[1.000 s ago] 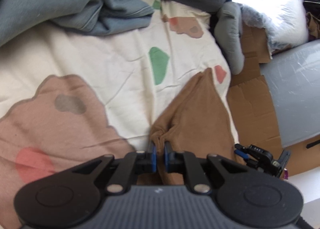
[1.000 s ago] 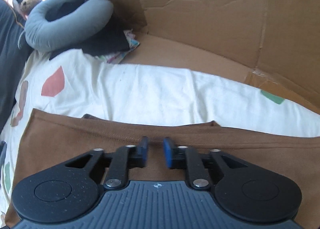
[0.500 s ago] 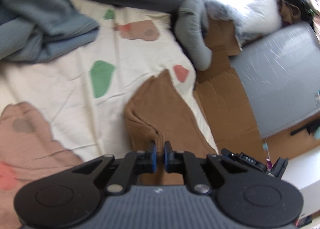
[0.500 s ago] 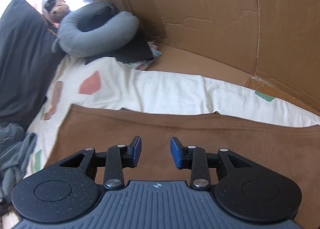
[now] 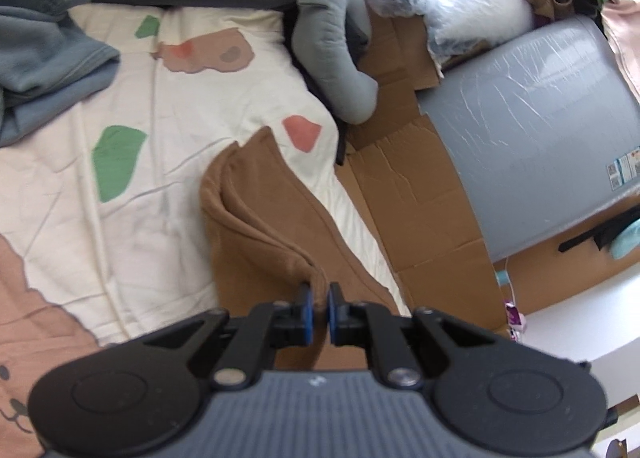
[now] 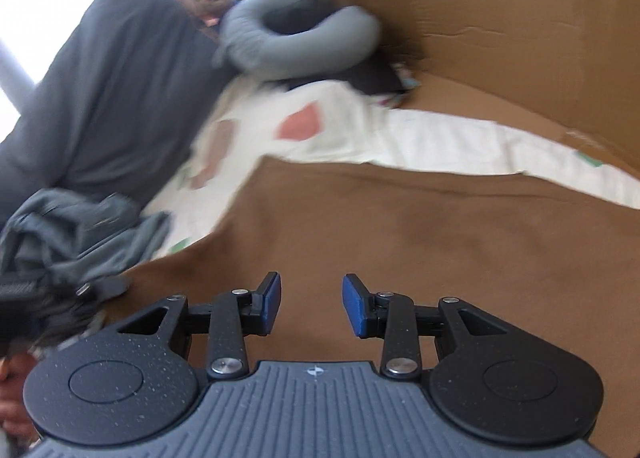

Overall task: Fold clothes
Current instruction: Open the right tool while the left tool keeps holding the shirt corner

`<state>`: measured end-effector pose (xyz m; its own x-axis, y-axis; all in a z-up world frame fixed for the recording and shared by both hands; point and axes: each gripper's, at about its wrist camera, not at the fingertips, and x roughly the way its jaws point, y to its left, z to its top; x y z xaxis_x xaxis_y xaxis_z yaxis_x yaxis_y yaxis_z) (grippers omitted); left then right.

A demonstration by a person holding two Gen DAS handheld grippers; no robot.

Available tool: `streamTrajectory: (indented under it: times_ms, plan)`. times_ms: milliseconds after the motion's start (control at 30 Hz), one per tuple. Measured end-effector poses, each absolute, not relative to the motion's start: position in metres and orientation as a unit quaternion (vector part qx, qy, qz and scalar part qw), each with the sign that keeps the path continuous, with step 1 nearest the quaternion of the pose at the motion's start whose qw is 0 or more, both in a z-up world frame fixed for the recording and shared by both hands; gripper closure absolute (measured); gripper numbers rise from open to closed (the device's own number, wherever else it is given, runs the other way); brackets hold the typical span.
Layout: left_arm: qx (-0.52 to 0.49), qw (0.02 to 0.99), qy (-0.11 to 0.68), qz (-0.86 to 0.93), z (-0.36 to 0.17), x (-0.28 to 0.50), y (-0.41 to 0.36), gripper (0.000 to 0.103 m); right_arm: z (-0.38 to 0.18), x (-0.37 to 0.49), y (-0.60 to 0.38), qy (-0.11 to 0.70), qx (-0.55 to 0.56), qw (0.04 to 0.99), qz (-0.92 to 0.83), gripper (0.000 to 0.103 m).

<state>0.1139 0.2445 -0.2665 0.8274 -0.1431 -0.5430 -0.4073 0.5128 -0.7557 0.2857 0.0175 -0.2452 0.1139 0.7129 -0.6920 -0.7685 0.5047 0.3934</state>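
Left claw [image 5: 318, 312] clamped on brown garment [image 5: 256, 217] edge, right claw [image 6: 312, 306] spread apart above it, cardboard [image 6: 500, 41] walling the bed's far side

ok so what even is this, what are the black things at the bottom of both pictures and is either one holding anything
Those black shapes are hand-held tongs with blue pads; a person carries one in each hand, and a fisheye camera on each looks forward along it. One picture comes from the left tongs, the other from the right tongs. Both look at a bed with a cream patterned sheet. On it lies a brown garment, partly folded over. The left tongs are shut on a bunched edge of it. The right tongs are open above the same brown cloth, holding nothing. Grey-blue clothes are heaped nearby, and flattened cardboard lies beside the bed.
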Motion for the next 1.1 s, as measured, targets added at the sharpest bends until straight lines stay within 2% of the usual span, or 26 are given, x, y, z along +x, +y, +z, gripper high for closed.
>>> streamTrajectory:
  times_ms: [200,267,533,933,1100]
  plan:
    - [-0.481,0.824,0.289,0.075,-0.26,0.127,0.238,0.095,-0.237,0.239,0.036,0.421,-0.063,0.713,0.557,0.06]
    - [-0.481,0.824,0.291,0.072,-0.259,0.129,0.236,0.095,-0.233,0.23,0.039,0.409,-0.069,0.711,0.568,0.053]
    - [-0.497,0.815,0.29,0.067,-0.258,0.131,0.233,0.095,-0.226,0.197,0.061,0.366,-0.108,0.712,0.59,0.049]
    - [-0.541,0.795,0.266,0.073,-0.26,0.122,0.24,0.095,-0.23,0.162,0.104,0.291,-0.183,0.742,0.576,0.049]
    - [-0.546,0.793,0.259,0.076,-0.259,0.119,0.24,0.095,-0.231,0.157,0.116,0.281,-0.207,0.757,0.552,0.058]
